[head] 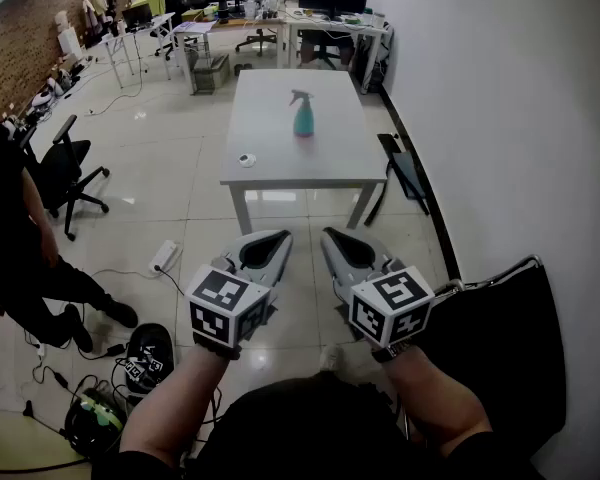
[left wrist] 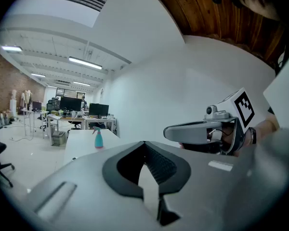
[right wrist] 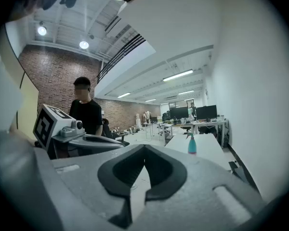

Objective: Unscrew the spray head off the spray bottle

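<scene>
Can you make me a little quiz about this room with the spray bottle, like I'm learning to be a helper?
1. True or false: the teal plastic spray bottle stands upright on the white rectangular table.
2. What do the left gripper and the right gripper hold? A) the bottle B) a cloth C) nothing
3. Fill in: both grippers' fingers are ____ (open or shut).
Key: 1 true; 2 C; 3 shut.
</scene>
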Available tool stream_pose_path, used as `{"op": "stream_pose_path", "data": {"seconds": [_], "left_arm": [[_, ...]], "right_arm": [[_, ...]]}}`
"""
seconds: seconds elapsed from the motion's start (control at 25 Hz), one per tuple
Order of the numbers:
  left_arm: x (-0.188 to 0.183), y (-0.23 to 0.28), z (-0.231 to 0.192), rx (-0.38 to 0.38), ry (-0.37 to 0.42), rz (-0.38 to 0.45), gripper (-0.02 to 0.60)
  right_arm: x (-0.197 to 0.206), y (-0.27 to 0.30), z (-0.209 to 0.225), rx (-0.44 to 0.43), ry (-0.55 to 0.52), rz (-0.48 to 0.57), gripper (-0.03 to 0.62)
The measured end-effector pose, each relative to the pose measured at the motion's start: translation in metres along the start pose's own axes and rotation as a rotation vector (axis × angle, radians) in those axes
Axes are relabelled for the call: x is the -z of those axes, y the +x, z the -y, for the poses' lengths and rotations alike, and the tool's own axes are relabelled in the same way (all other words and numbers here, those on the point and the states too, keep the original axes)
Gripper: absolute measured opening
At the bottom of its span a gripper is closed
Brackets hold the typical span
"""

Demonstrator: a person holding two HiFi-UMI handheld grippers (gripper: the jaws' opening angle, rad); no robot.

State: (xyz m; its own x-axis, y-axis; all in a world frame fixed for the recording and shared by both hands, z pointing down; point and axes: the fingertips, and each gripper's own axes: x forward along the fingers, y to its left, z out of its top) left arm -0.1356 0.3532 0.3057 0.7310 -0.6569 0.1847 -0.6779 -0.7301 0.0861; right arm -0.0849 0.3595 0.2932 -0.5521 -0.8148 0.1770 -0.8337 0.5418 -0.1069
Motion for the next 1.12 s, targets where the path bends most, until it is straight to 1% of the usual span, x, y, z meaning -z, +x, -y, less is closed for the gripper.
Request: {"op": "stream_pose_path", "data": {"seconds": [0.24, 0.64, 0.88, 1.12], "left_arm": [[-0.015, 0.053, -0.002, -0.019, 0.006, -0.002, 0.017], [-0.026, 0.131, -0.002, -0.071, 0.005, -0.018, 0.017], [-0.023, 0.159, -0.002, -0.100, -0.012, -0.032, 0.017], [-0.015, 0.175, -0.006, -0.107, -0.026, -0.053, 0.017]], "right_arm": [[-0.014, 0.010, 0.053, -0.020, -0.002, 0.009, -0.009], [-0.020, 0.024, 0.130, -0.073, 0.010, -0.005, -0.009], [-0.016, 0.029, 0.158, -0.102, 0.015, -0.019, -0.009], [-0.010, 0.037, 0.173, -0.113, 0.026, -0.031, -0.009]]}}
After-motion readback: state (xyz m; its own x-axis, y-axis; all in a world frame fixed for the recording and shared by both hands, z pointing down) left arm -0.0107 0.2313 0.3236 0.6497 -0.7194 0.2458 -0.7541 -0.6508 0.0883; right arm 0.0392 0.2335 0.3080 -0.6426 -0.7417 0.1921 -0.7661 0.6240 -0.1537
